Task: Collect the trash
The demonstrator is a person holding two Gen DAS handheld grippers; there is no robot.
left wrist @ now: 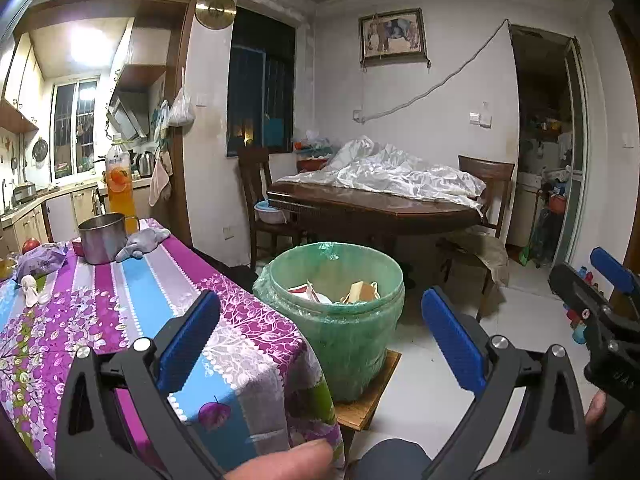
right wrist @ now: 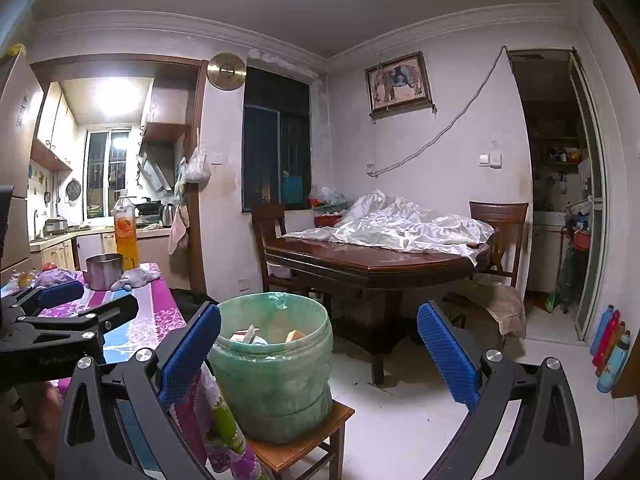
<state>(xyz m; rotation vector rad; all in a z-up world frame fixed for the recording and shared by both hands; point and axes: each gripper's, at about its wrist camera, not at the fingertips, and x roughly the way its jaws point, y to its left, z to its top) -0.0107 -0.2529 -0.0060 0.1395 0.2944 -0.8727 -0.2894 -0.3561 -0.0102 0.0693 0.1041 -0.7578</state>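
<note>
A green-lined trash bin (left wrist: 336, 320) stands on a low wooden stool (left wrist: 372, 392) at the corner of the table; cardboard and paper scraps lie inside it. My left gripper (left wrist: 320, 336) is open and holds nothing, hovering over the table corner just short of the bin. My right gripper (right wrist: 320, 356) is also open with nothing in it, and faces the bin (right wrist: 276, 372) from the right side. On the purple floral tablecloth (left wrist: 132, 292), far left, lie a crumpled white tissue (left wrist: 30, 288) and a purple wrapper (left wrist: 42, 262).
A steel pot (left wrist: 104, 236), a grey cloth (left wrist: 144, 242), an orange drink bottle (left wrist: 118, 180) and a red apple (left wrist: 30, 245) stand at the table's far end. Behind the bin is a dark dining table (left wrist: 372, 208) with white plastic sheeting and chairs. White tiled floor lies to the right.
</note>
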